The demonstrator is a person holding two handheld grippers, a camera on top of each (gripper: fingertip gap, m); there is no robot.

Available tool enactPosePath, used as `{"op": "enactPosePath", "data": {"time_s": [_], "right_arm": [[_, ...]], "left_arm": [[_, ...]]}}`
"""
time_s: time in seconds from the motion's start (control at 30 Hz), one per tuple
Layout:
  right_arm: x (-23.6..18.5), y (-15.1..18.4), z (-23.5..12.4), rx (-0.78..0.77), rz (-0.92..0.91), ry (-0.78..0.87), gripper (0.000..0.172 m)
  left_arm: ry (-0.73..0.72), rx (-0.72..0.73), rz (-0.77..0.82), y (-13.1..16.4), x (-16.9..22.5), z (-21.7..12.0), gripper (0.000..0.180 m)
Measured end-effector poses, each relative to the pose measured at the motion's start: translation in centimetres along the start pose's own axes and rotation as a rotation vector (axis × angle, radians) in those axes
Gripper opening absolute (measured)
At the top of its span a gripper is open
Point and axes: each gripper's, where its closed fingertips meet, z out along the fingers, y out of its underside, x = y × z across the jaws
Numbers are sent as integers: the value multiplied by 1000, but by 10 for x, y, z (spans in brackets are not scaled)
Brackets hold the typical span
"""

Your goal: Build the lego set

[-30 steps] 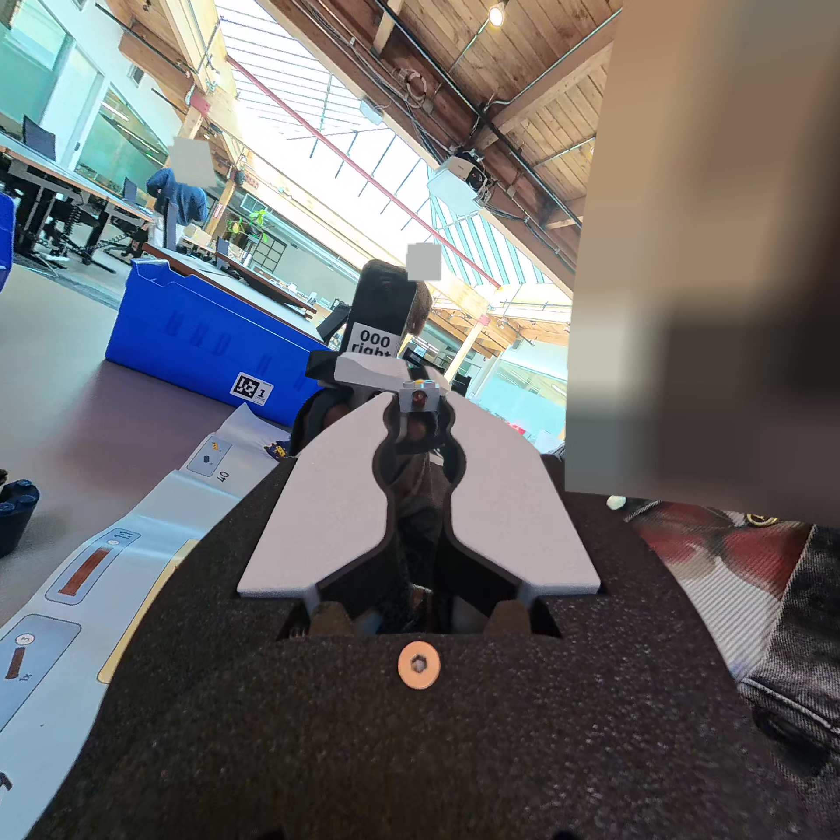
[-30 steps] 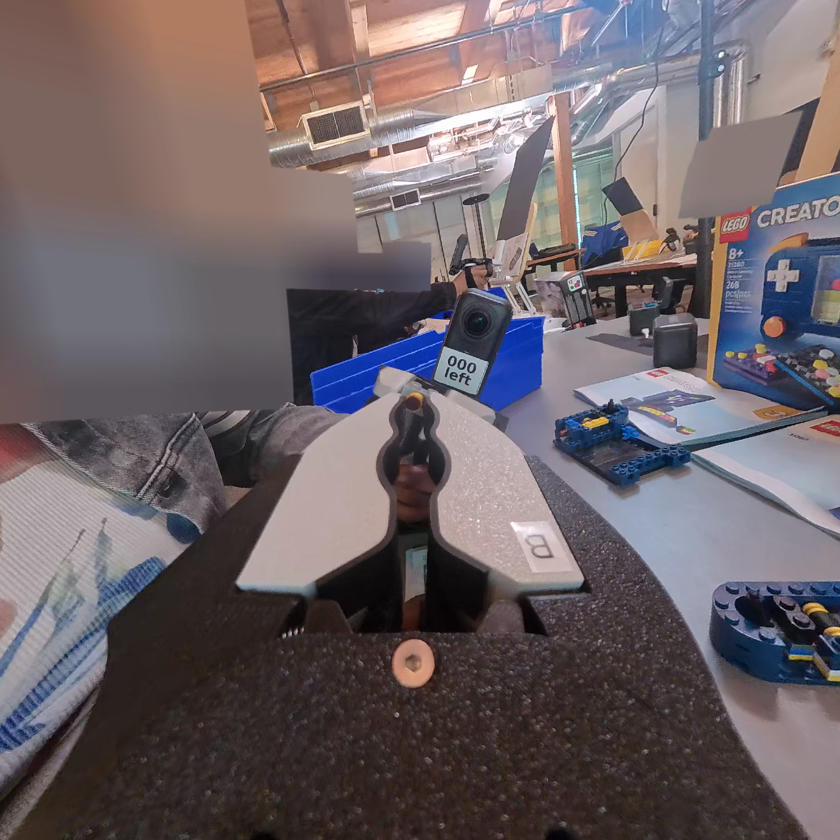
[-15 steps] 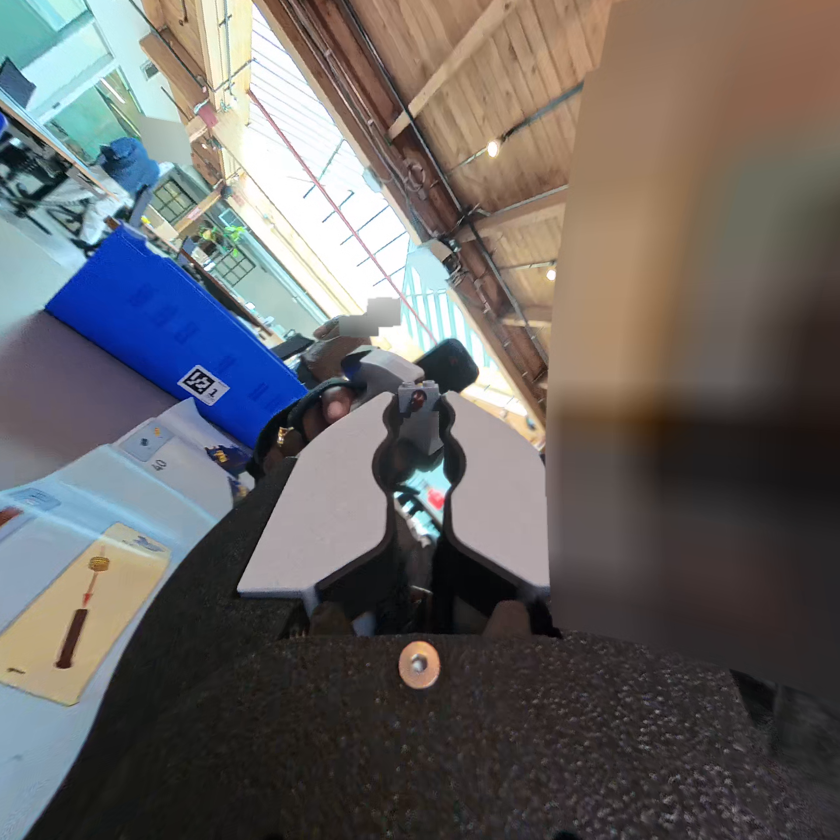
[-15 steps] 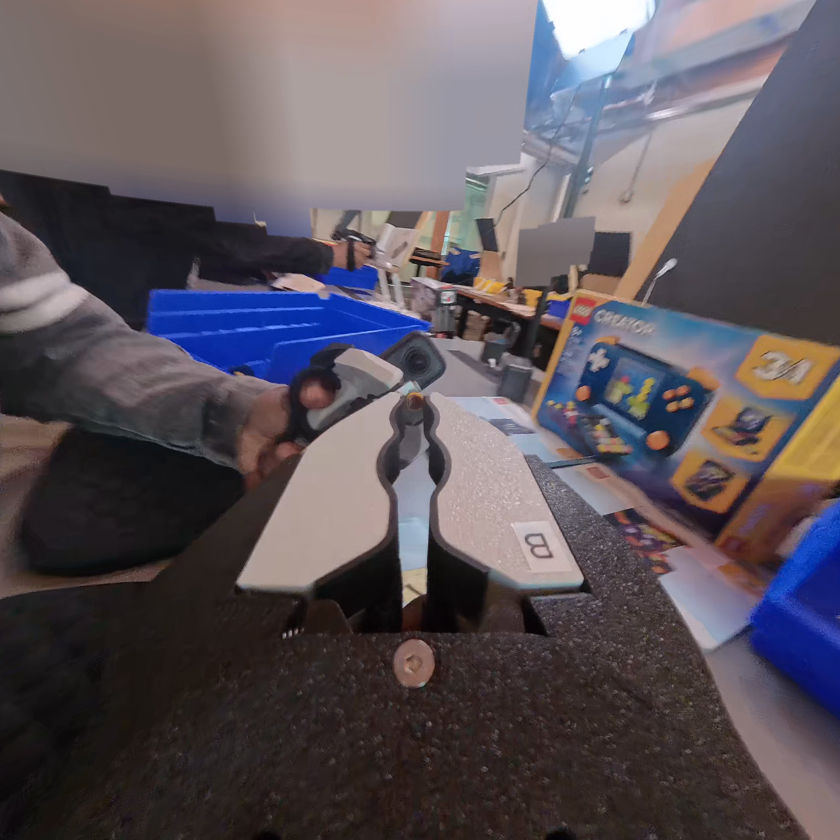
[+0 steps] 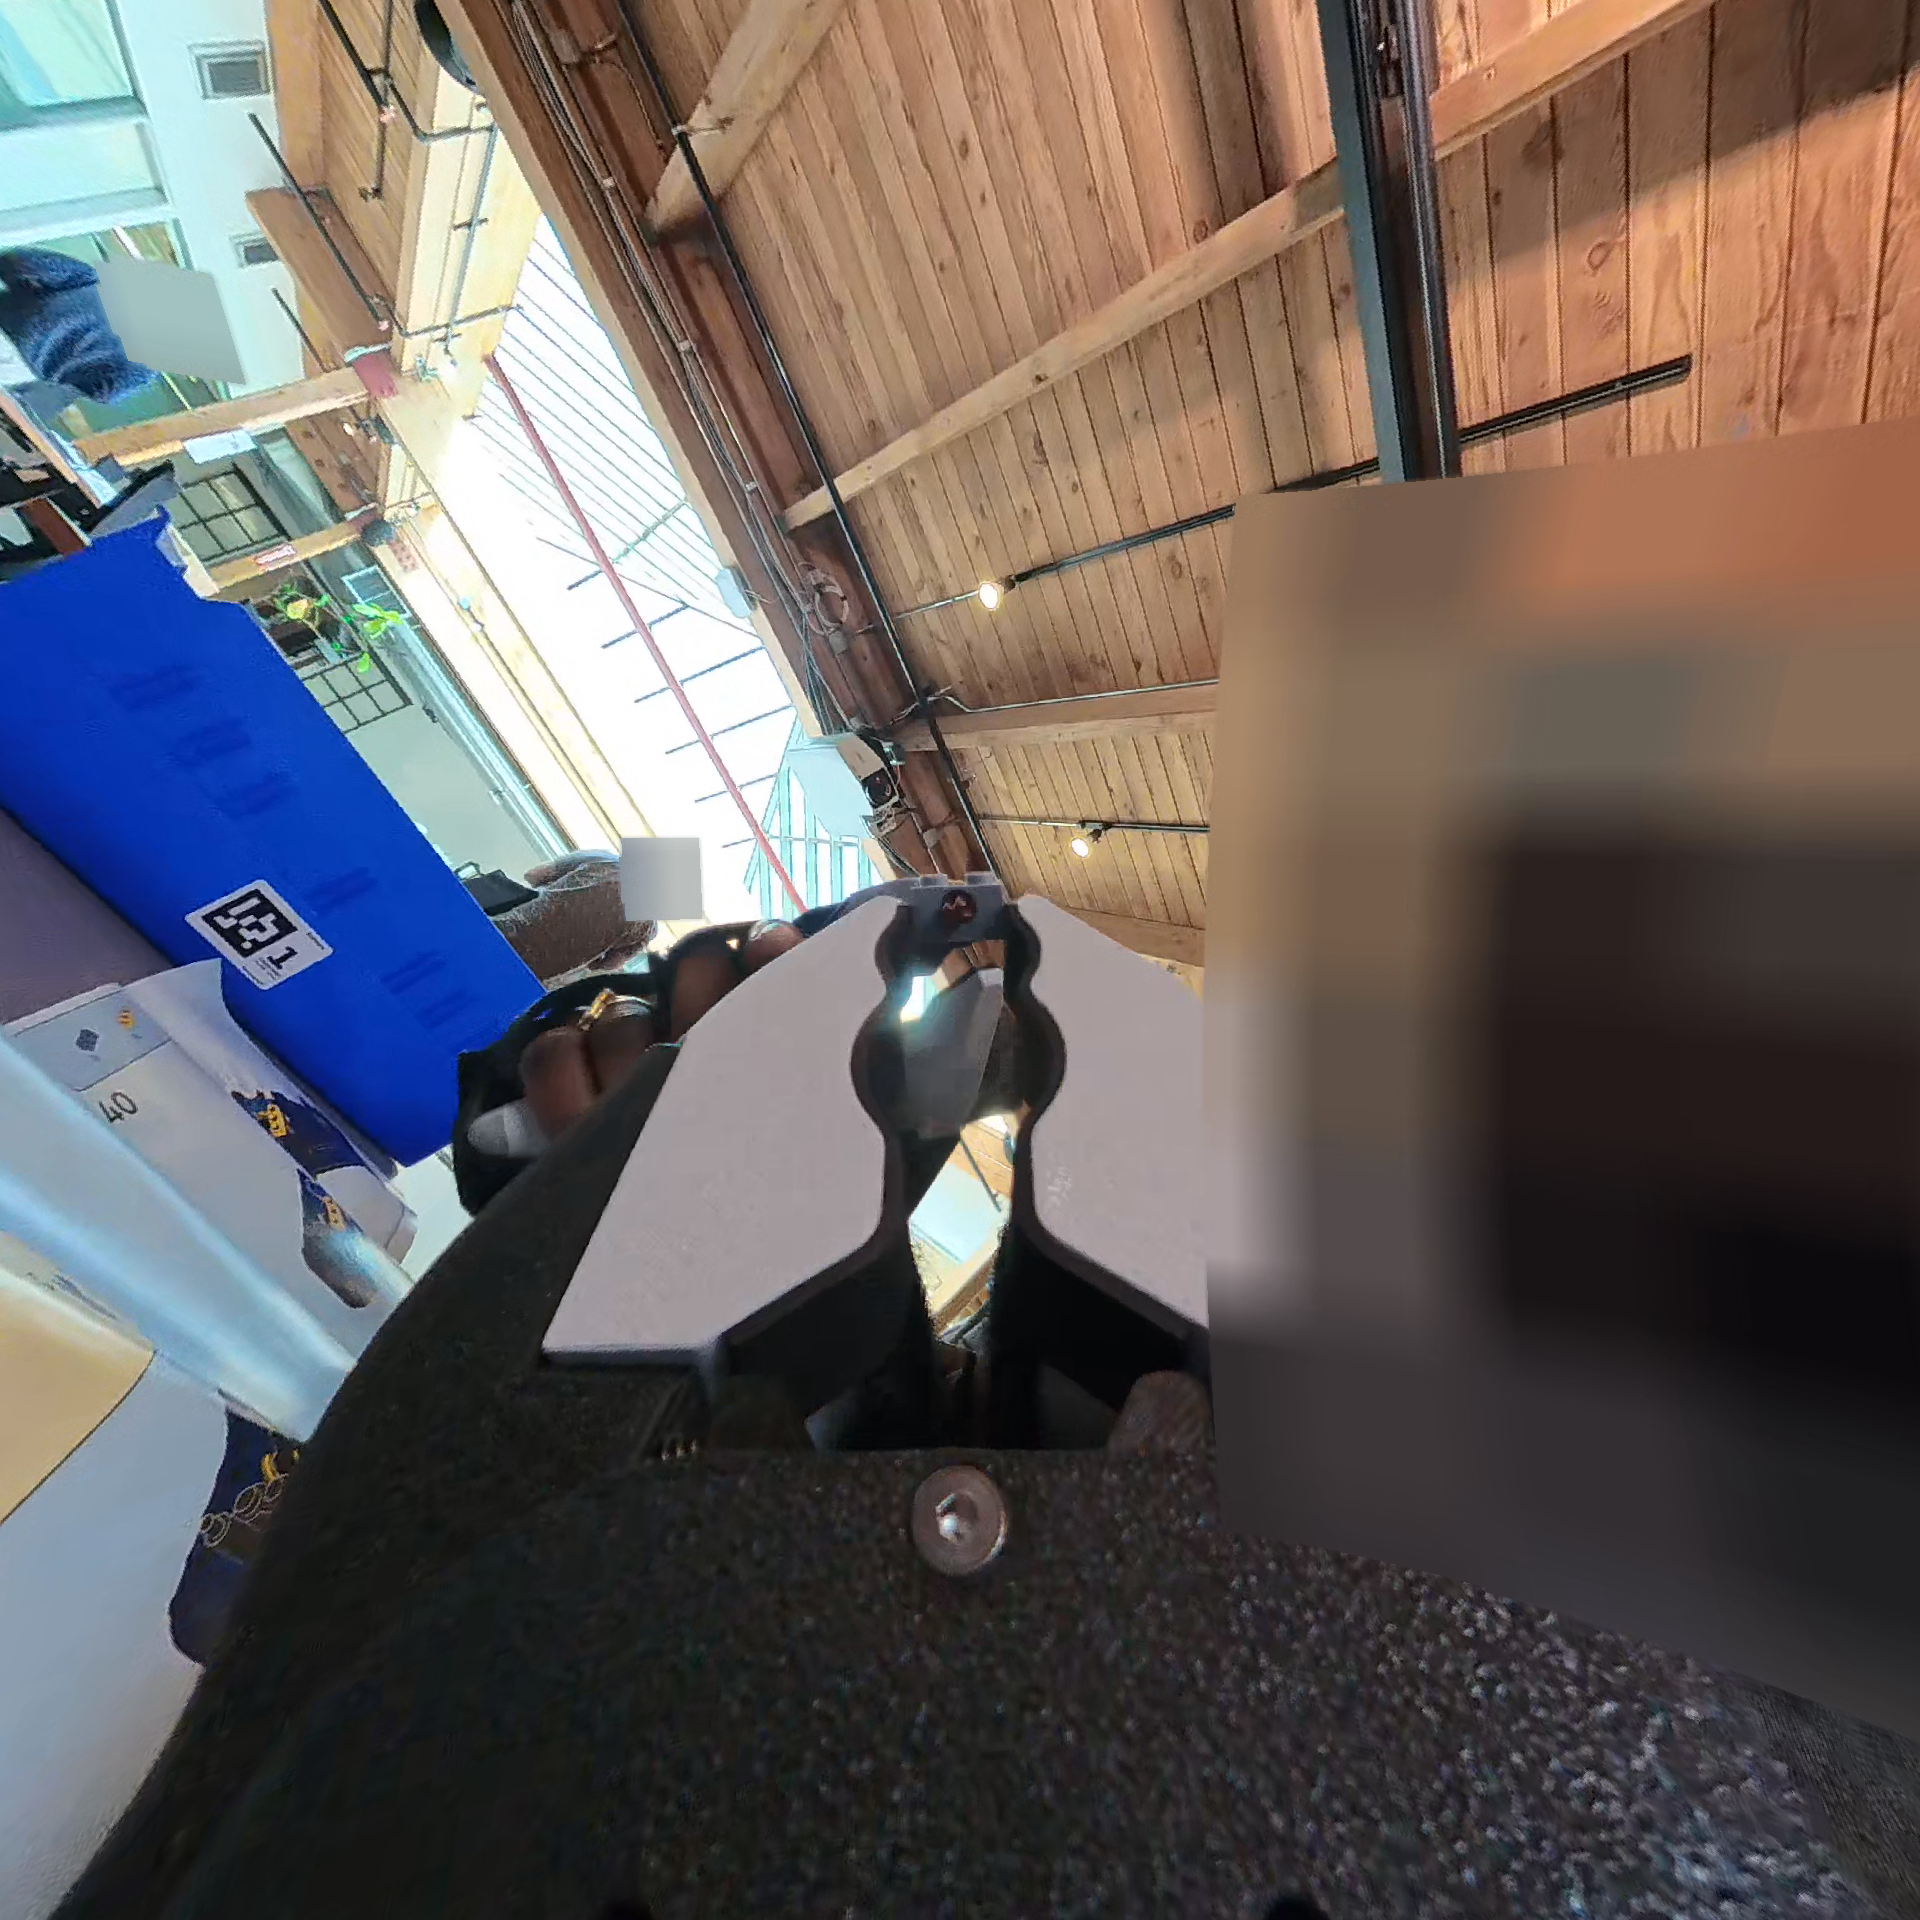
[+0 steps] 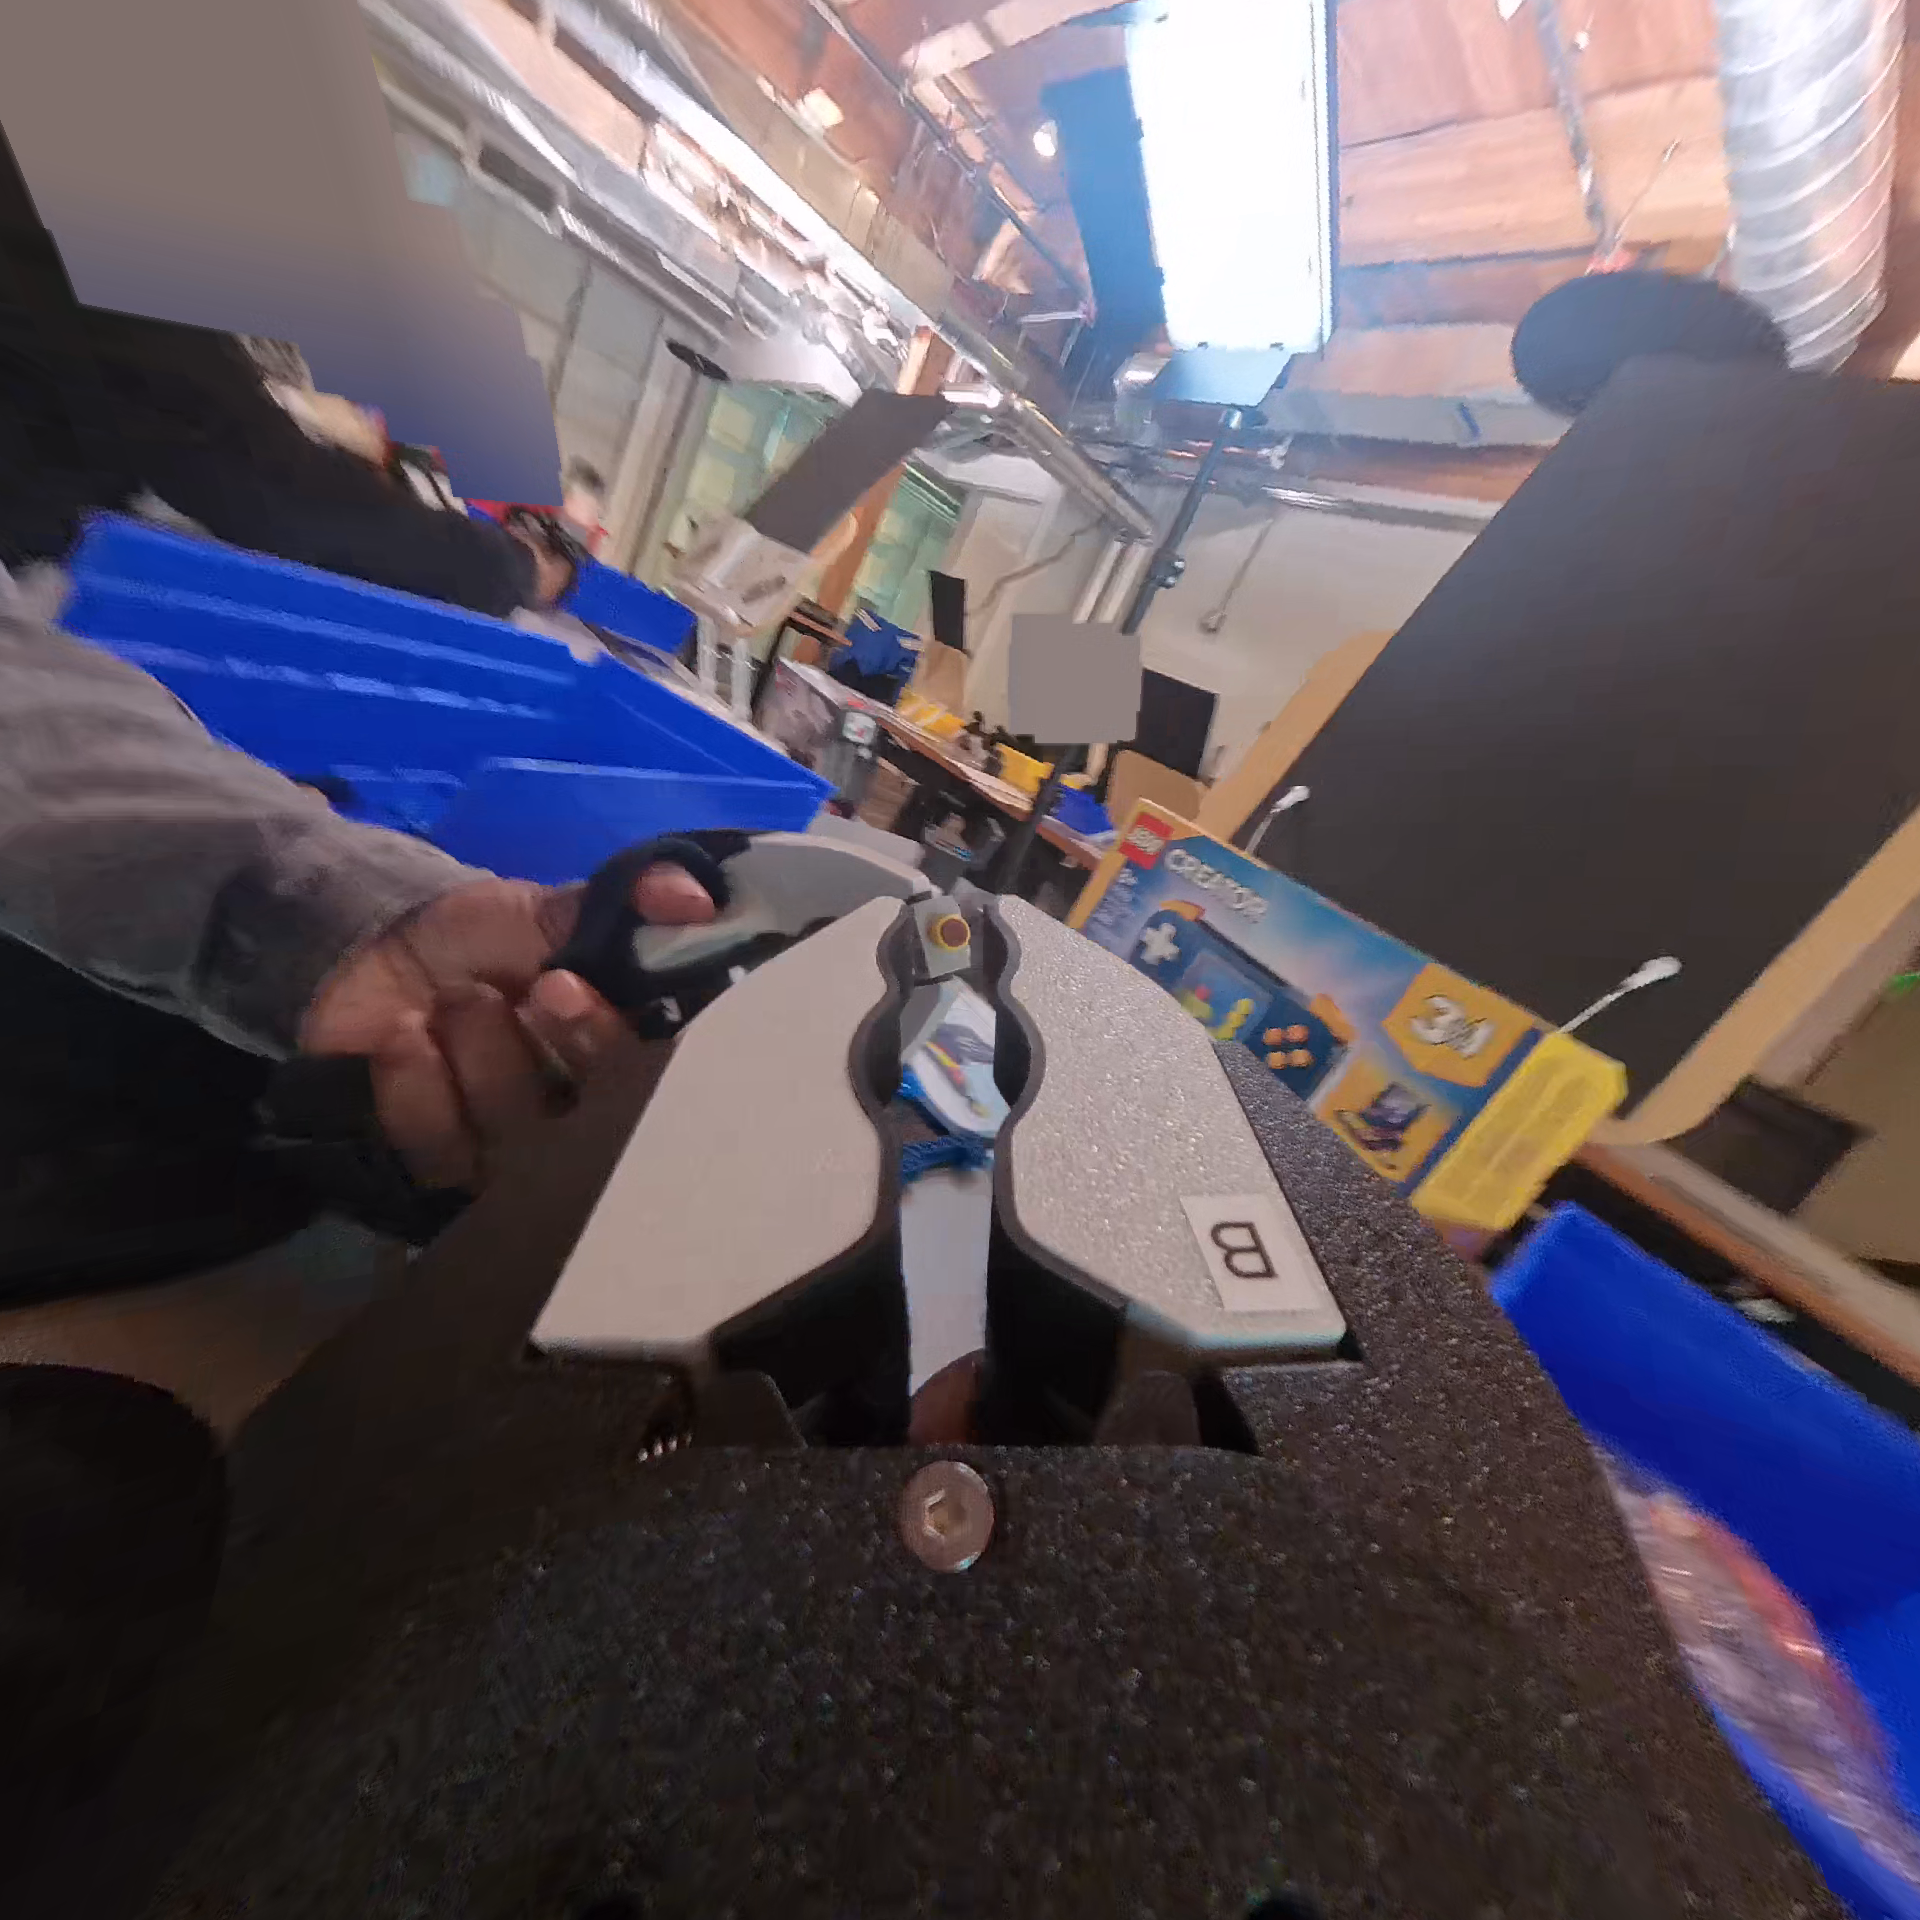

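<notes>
My left gripper [image 5: 951, 932] points up at the wooden ceiling and is shut on a small grey brick [image 5: 971, 914] with a dark red pin [image 5: 948, 912] in its side hole. In the right wrist view the same brick [image 6: 928, 964] shows end-on, with the pin's yellow-brown head [image 6: 948, 932]. It stands between the tips of my right gripper [image 6: 940, 940]. The right jaws stand a little apart, with a dark gap between the right pad and the piece. The left gripper's grey finger [image 6: 800, 894] and the hand [image 6: 457, 1008] holding it come in from the left.
A blue bin [image 5: 208, 779] and an instruction booklet [image 5: 156, 1195] lie at the left. Blue bins [image 6: 468, 727], a toy set box [image 6: 1351, 1039], a black panel [image 6: 1610, 727] and another blue bin [image 6: 1714, 1403] show in the right wrist view.
Both grippers have tilted upward, still tip to tip. The right jaws, shut on the pin's head before, have widened and no longer press it. The left gripper keeps the brick.
</notes>
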Motion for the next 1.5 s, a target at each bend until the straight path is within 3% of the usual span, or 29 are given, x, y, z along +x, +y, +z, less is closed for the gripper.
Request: {"op": "enactPosePath", "data": {"time_s": [0.2, 0.43, 0.7, 0.93, 1.27, 1.4, 1.5], "right_arm": [[-7, 12, 9, -123, -339, 115, 18], [-2, 16, 11, -180, -412, 189, 15], [11, 10, 1, -136, -327, 188, 15], [50, -7, -34, 37, -15, 170, 15], [50, -2, -35, 43, 55, 138, 15], [49, -1, -34, 39, 59, 133, 15], [50, -2, -35, 44, 73, 136, 15]], "left_arm": [[-22, -9, 27, 5, -2, 2, 16], [-48, -22, 52, 12, -6, 6, 16], [-65, -5, 92, 3, -5, 3, 18], [-215, -43, 356, -18, -7, -9, 18], [-506, -475, 732, 22, -49, -17, 18], [-693, -751, 1011, 35, -78, -37, 18], [-705, -893, 1131, 49, -86, -43, 25]]}}
